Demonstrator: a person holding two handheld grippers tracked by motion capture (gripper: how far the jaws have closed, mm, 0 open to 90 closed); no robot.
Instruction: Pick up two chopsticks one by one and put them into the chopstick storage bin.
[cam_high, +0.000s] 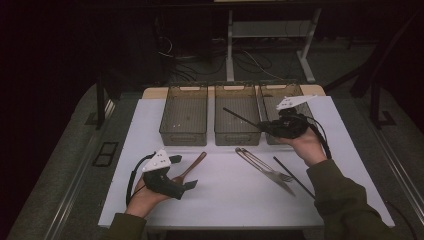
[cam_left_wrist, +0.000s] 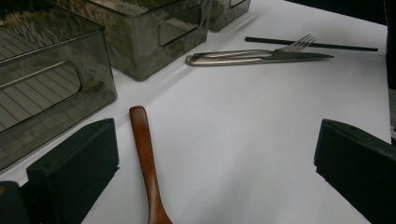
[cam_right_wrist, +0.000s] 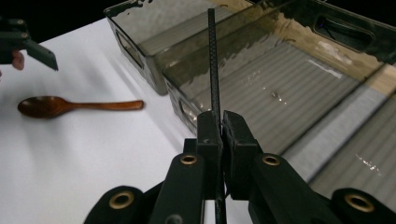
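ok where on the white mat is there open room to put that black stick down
The widest bare patch lies between the wooden spoon and the knife and fork, in front of the middle bin. The mat's near edge is also free. It is crowded at the right, where the other chopstick lies beside the cutlery.

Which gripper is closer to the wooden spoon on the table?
Left. The left gripper is open beside the wooden spoon, its jaws on either side of the handle. The right gripper is far off above the bins, shut on a black chopstick.
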